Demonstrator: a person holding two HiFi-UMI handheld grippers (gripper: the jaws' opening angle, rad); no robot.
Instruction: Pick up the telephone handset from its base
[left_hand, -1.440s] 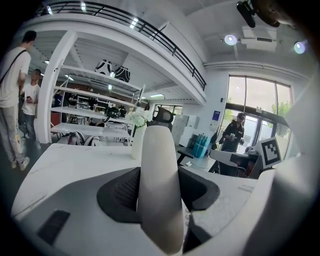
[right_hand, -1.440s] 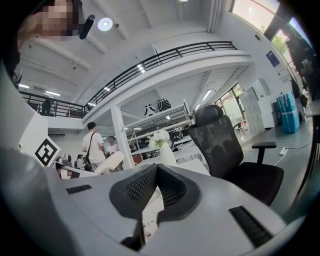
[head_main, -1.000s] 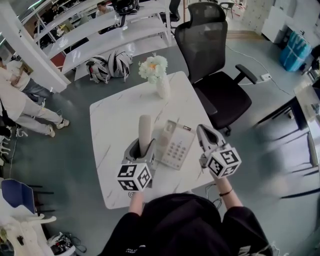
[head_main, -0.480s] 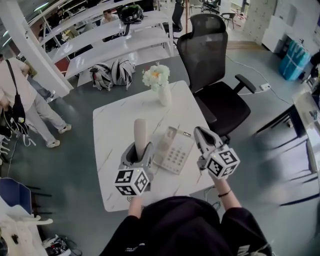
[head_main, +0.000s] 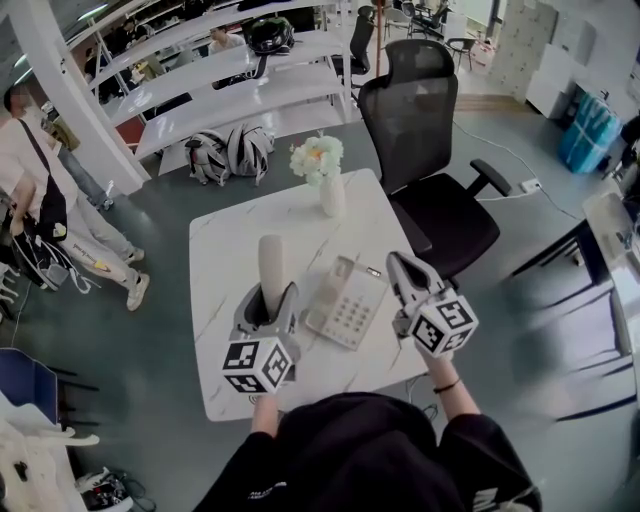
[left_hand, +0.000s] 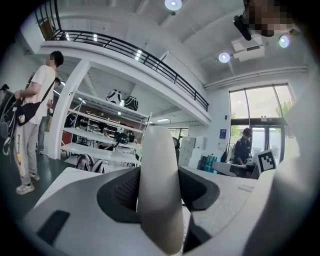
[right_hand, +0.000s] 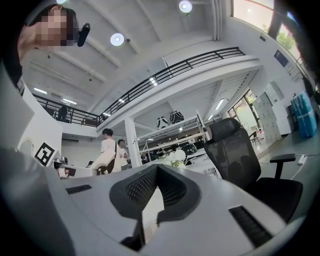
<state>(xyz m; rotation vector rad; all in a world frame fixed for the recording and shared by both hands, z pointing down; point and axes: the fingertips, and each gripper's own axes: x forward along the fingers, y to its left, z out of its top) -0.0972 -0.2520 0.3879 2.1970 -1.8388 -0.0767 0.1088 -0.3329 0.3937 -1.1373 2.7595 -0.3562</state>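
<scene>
On the table (head_main: 225, 250) we see one container, a slim white vase (head_main: 332, 196) near the far edge, holding a bunch of pale white and yellow flowers (head_main: 317, 157). The table top is squarish with rounded corners, white with thin grey veins like marble. The phone base (head_main: 345, 305) lies on it near us, an off-white wedge with a grid of small buttons on its face. Our left gripper (head_main: 266, 300) is clamped on the handset (head_main: 270, 262). The handset is a smooth, off-white bar with a rounded end that sticks out forward past the jaws, clear of the base and just to its left. In the left gripper view the dark, finely dotted pads press on both its sides. Our right gripper (head_main: 396, 263) hovers at the right of the base with its jaws together at the tips and nothing between them. Its pads show the same dark dotted texture, and its shell is matte grey. Each gripper carries a cube with black-and-white square markers. Beyond the table stands a black chair (head_main: 430, 120) with a mesh back.
</scene>
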